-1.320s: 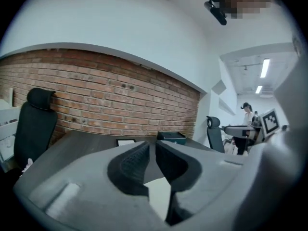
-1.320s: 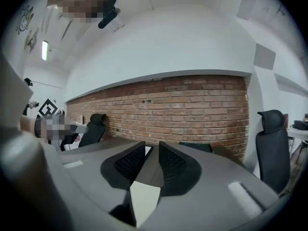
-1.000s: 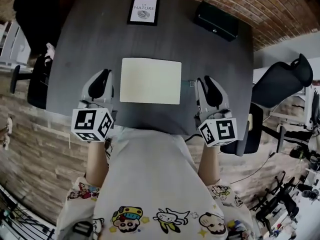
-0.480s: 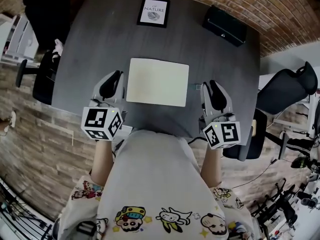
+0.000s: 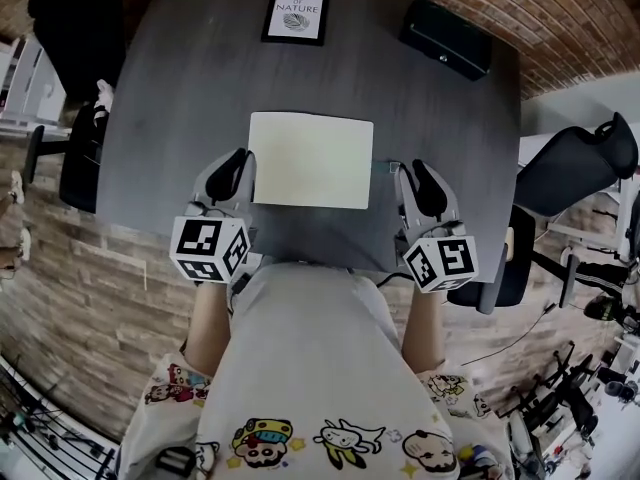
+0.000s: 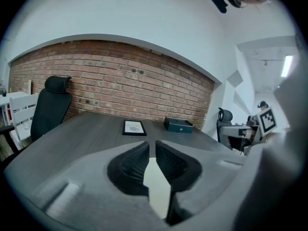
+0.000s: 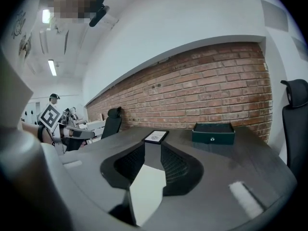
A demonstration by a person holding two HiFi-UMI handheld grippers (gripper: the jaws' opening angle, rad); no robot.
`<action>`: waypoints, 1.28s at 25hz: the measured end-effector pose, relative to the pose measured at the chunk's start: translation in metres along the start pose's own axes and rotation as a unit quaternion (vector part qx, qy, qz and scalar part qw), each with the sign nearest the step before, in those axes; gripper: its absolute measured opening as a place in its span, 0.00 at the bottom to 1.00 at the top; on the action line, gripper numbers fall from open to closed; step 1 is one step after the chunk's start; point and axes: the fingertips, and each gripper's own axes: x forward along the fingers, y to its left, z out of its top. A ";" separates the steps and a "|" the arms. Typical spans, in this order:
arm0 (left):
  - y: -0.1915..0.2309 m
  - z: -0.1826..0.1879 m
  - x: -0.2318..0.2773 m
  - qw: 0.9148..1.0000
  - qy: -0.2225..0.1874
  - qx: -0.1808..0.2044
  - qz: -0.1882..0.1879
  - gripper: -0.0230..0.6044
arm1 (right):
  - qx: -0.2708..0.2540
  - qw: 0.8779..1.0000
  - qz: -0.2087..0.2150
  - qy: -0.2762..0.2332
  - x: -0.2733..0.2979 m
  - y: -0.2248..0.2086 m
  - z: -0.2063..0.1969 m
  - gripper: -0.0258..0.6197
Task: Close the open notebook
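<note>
Dark table (image 5: 160,88) bears open notebook (image 5: 310,160) between left tool (image 5: 240,158) and right tool (image 5: 411,168), both slightly spread, empty.

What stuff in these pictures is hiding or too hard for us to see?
- Notebook: in the head view the pages glare white, so any writing or fold is lost. In the gripper views, the tongs of the left gripper and right gripper cover all but a sliver.
- Framed picture: the small print is too tiny in every view.
- Black box: the lid is shut, so the inside is hidden.
- Small pale thing beside the notebook: too small to name.
</note>
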 end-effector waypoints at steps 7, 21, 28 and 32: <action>-0.010 -0.028 0.014 0.999 0.028 -0.011 -0.019 0.09 | 0.026 0.998 0.016 0.058 0.011 0.005 -0.052 0.22; -0.048 -0.054 0.036 0.995 0.065 -0.007 -0.070 0.09 | 0.083 0.981 -0.030 0.172 0.024 -0.061 -0.144 0.32; -0.055 -0.061 0.035 0.995 0.067 -0.012 -0.078 0.09 | 0.093 0.969 -0.041 0.224 0.030 -0.076 -0.177 0.37; -0.055 -0.064 0.037 0.994 0.070 -0.016 -0.078 0.09 | 0.099 0.964 -0.046 0.242 0.035 -0.082 -0.183 0.42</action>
